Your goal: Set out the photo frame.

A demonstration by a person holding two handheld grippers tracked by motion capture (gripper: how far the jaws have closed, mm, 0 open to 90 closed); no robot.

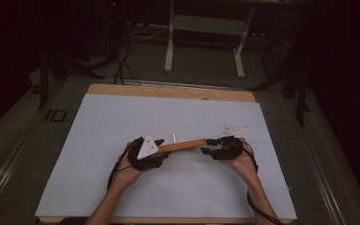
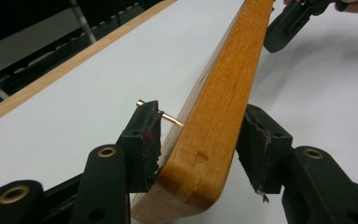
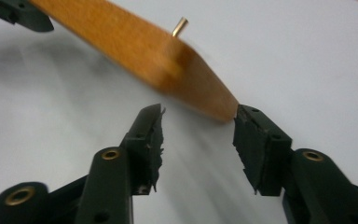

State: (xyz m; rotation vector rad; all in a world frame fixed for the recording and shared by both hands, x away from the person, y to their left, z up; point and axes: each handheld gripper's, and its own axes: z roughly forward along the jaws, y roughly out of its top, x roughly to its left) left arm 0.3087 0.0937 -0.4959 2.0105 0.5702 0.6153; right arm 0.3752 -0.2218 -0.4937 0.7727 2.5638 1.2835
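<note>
An orange wooden bar (image 1: 182, 145) hangs level just above the white board (image 1: 122, 117), between my two grippers. My left gripper (image 1: 157, 151) is shut on the bar's left end; in the left gripper view both pads press its sides (image 2: 214, 116). My right gripper (image 1: 209, 146) is open at the bar's other end. In the right gripper view the bar's rounded tip (image 3: 209, 100) touches the tip of the right-hand jaw, and nothing sits between the jaws (image 3: 198, 112). A thin brass pin (image 2: 168, 116) juts from the bar's far side; the high view shows this pin (image 1: 173, 137) too.
The white board lies on a wooden table whose bare edge (image 1: 168, 91) runs along the back. Beyond it are a dark floor, cables (image 1: 122, 65) and the white legs of a desk frame (image 1: 168, 47).
</note>
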